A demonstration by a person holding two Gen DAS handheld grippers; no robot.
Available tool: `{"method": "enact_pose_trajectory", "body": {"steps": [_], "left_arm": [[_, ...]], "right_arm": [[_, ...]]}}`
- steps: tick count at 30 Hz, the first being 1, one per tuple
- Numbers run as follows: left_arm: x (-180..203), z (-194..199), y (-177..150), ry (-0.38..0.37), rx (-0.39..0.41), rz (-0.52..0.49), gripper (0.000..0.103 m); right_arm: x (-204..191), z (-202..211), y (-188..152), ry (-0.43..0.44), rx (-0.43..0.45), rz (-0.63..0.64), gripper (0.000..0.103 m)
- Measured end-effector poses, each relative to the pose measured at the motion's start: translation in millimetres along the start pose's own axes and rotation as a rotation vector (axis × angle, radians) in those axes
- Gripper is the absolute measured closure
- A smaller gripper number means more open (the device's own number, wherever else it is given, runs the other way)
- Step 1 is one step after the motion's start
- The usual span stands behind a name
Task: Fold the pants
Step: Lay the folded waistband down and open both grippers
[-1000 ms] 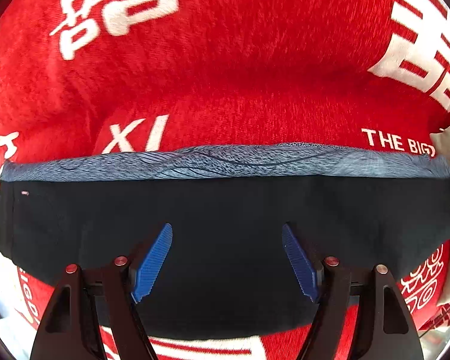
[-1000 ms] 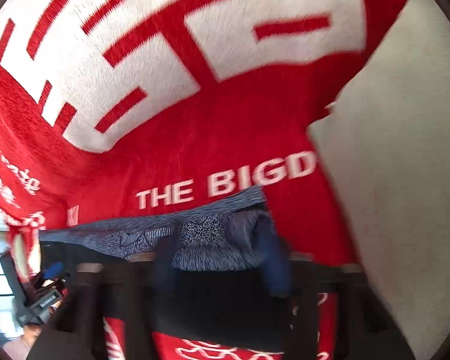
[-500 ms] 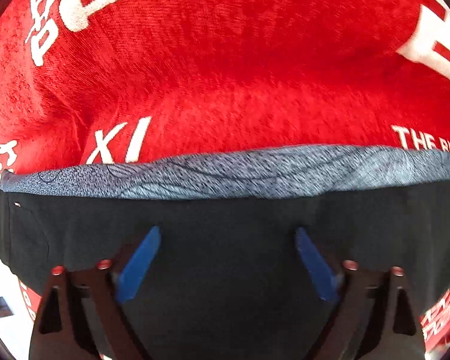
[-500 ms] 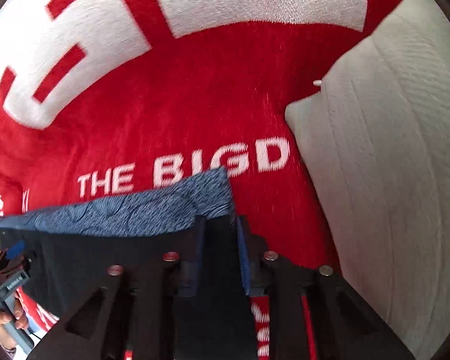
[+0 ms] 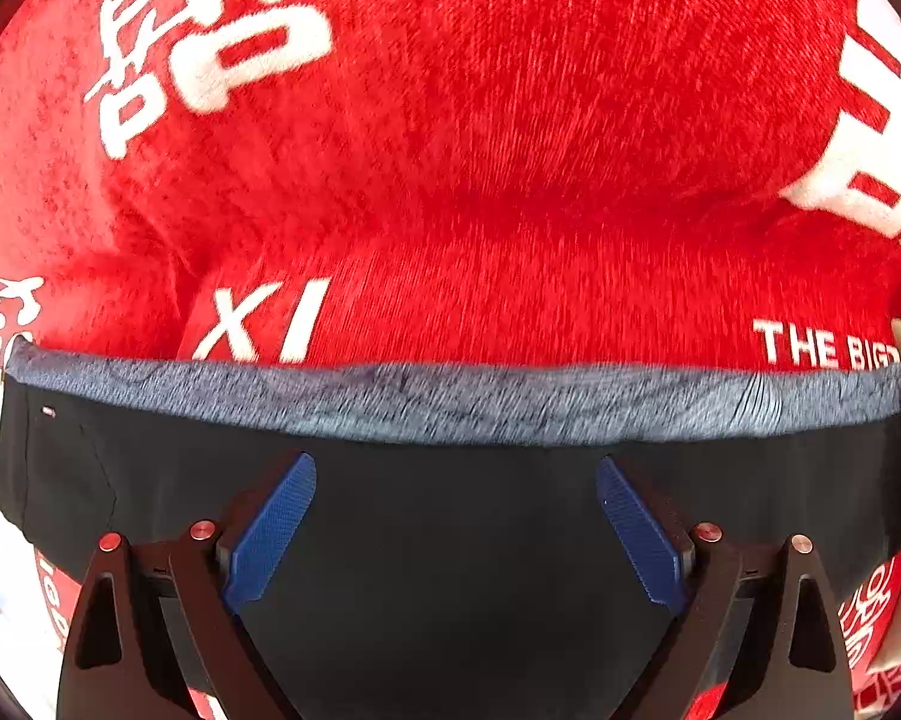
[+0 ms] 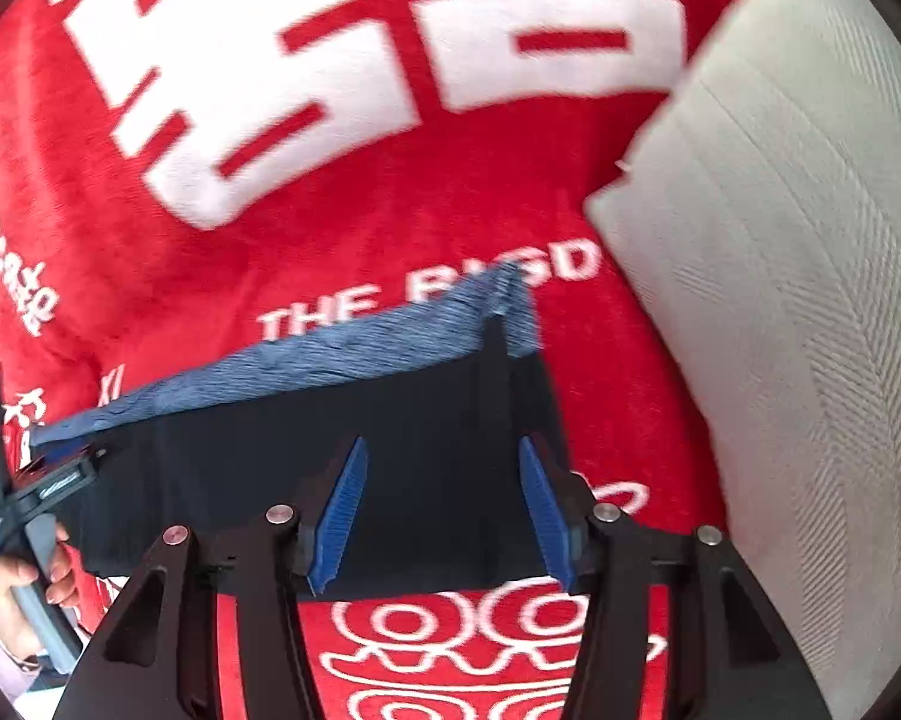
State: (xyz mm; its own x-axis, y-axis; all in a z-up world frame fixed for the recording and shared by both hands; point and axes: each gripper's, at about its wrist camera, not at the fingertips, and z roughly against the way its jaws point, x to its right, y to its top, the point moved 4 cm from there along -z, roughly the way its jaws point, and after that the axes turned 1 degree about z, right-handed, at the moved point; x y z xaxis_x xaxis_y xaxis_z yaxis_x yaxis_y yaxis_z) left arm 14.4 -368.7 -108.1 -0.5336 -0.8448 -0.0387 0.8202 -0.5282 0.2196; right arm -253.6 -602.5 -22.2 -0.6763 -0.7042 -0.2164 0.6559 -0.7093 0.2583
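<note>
In the left wrist view, the folded black pants with a mottled blue-grey waistband lie flat on a plush red blanket with white lettering. The left tool hovers over the dark fabric with its blue ribbed pads spread wide and nothing between them.

In the right wrist view, the right tool stands above the pants' right end, its jaws partly apart after just opening, gripping nothing. A ribbed grey cushion lies to the right. A hand holds the other tool's handle at the left edge.
</note>
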Motion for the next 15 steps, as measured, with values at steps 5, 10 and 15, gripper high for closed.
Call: {"method": "enact_pose_trajectory", "body": {"steps": [5, 10, 15], "left_arm": [[18, -22, 16, 0.012, -0.002, -0.007, 0.007], [17, -47, 18, 0.034, -0.008, 0.006, 0.007], [11, -56, 22, 0.027, -0.004, 0.013, 0.007]], "right_arm": [[-44, 1, 11, -0.037, 0.078, 0.1, 0.046], [-40, 0, 12, -0.112, 0.081, 0.106, 0.046], [-12, 0, 2, -0.007, 0.028, -0.014, 0.046]]}}
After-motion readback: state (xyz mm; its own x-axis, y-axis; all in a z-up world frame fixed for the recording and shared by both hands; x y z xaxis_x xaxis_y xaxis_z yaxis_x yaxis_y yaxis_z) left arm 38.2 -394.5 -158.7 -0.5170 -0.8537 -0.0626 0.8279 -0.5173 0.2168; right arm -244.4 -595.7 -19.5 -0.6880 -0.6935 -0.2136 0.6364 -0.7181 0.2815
